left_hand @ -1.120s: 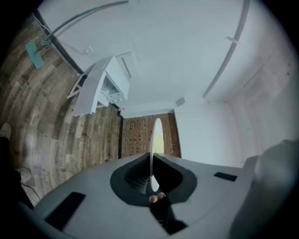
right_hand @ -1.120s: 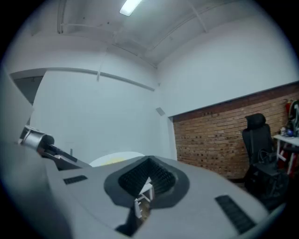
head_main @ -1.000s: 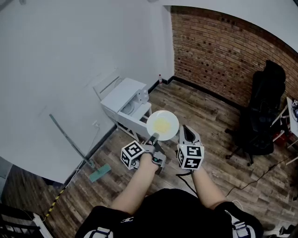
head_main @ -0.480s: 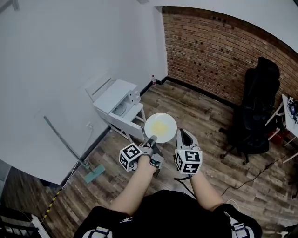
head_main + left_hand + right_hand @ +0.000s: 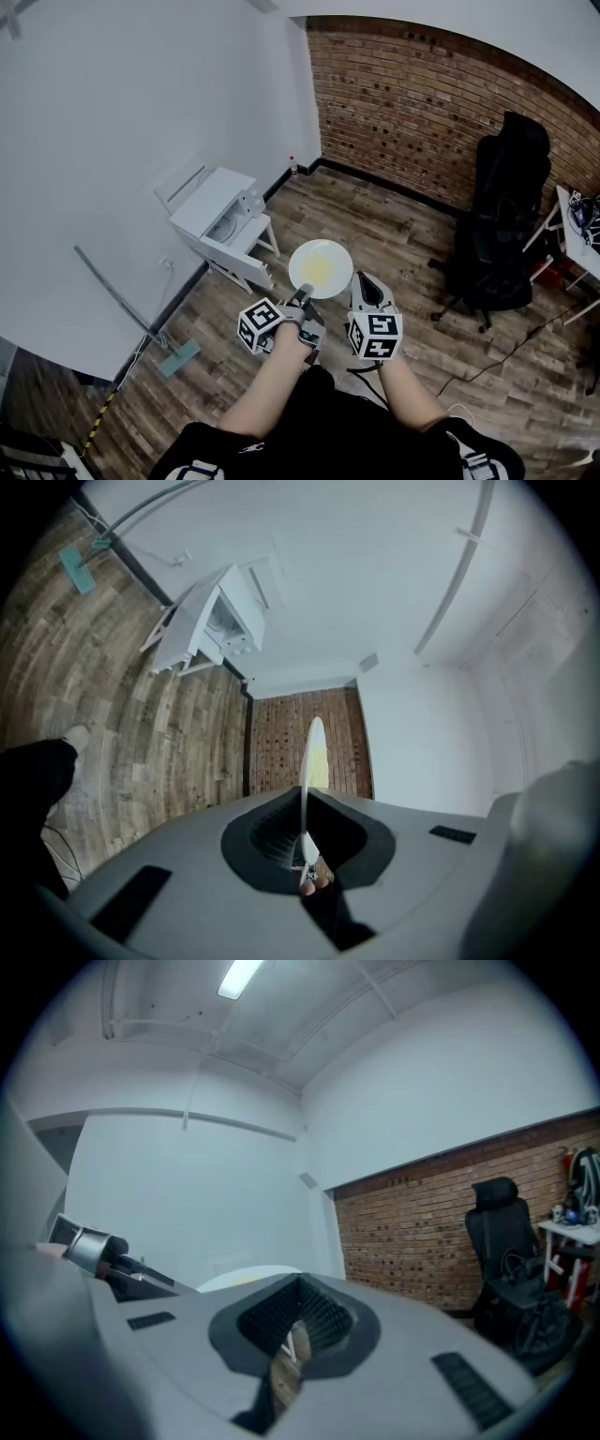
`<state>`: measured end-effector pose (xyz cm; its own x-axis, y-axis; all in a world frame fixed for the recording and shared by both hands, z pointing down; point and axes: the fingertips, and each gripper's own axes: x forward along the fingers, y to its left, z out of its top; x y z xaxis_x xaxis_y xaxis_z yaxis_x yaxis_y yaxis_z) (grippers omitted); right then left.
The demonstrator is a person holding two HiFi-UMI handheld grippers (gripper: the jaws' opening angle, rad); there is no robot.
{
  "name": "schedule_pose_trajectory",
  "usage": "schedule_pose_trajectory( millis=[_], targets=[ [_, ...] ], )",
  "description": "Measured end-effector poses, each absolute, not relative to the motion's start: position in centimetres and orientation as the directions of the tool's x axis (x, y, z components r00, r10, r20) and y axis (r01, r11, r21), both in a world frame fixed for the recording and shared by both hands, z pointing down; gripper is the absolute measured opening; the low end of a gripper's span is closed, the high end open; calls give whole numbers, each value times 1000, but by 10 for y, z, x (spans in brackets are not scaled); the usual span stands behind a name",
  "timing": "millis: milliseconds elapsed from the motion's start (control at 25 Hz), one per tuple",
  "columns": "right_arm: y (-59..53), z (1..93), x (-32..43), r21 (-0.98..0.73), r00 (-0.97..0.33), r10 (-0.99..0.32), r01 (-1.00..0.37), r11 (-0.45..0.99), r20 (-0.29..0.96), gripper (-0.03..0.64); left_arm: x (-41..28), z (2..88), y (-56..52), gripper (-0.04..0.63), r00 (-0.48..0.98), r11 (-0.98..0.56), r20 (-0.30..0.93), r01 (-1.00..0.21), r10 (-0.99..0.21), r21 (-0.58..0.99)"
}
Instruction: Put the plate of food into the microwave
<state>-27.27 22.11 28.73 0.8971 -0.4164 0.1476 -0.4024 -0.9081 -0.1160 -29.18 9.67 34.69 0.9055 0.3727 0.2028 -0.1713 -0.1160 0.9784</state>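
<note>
A white plate point(image 5: 321, 268) with yellow food on it is held out level over the wooden floor. My left gripper point(image 5: 305, 292) is shut on the plate's near rim. In the left gripper view the plate point(image 5: 312, 752) shows edge-on, pinched between the jaws of the left gripper point(image 5: 303, 795). My right gripper point(image 5: 364, 281) hovers just right of the plate, shut and holding nothing. The right gripper point(image 5: 298, 1283) sees the plate point(image 5: 246, 1277) to its left. The white microwave point(image 5: 220, 217) stands on a low white stand by the wall, left of the plate; its front looks open. It also shows in the left gripper view point(image 5: 230, 621).
A black office chair point(image 5: 502, 234) stands at the right in front of the brick wall point(image 5: 422, 112). A long-handled floor tool point(image 5: 178, 356) leans against the white wall at the left. A white table point(image 5: 577, 225) is at the far right, with a cable on the floor nearby.
The head view has swung: the microwave and stand now sit further left of the plate, and the chair has shifted left. The left gripper still grips the plate; the right stays beside it.
</note>
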Motion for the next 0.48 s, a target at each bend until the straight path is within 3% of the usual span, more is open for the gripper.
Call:
schedule_pose_trajectory(
  millis=[480],
  targets=[
    [229, 298, -196, -52, 899, -403, -400, -915, 169, 5, -193, 360, 111, 9, 891, -84, 175, -154, 419, 984]
  ],
)
